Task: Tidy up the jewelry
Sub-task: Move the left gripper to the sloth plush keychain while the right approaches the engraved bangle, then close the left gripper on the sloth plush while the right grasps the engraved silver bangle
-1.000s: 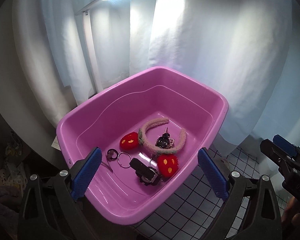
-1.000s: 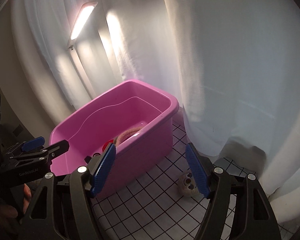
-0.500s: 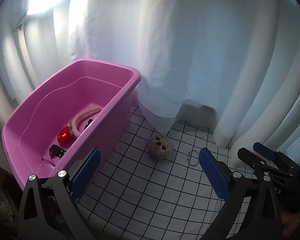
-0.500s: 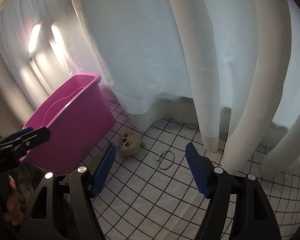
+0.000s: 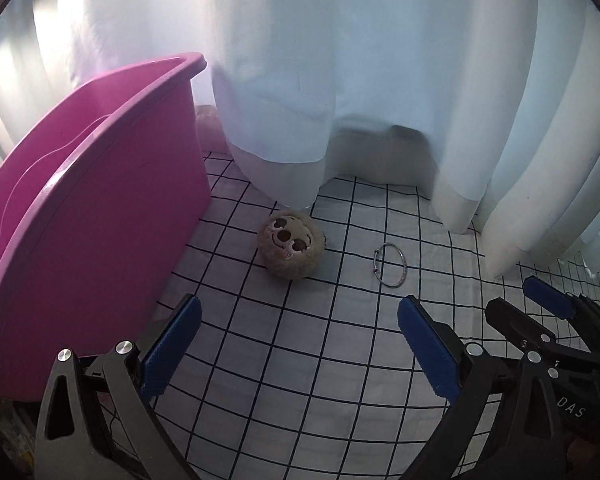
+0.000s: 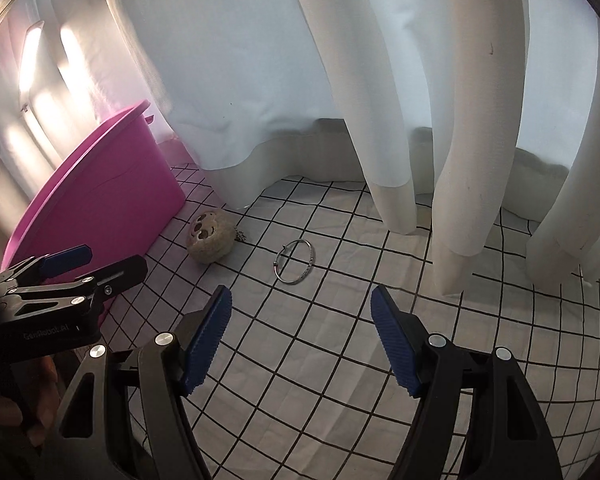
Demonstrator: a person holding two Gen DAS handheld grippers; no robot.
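Bangle point(image 6: 295, 261) lies flat on the checked cloth point(image 6: 340, 360) dead ahead of my right claw point(image 6: 301, 340), nearer it than my left claw point(image 5: 298, 350), both claws wide open and empty.

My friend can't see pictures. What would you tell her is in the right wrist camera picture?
A thin silver bangle lies on a white cloth with black grid lines, just ahead of the right tongs, which are open and empty. Left of it sits a fuzzy round plush face beside a pink tub. White curtains hang behind.
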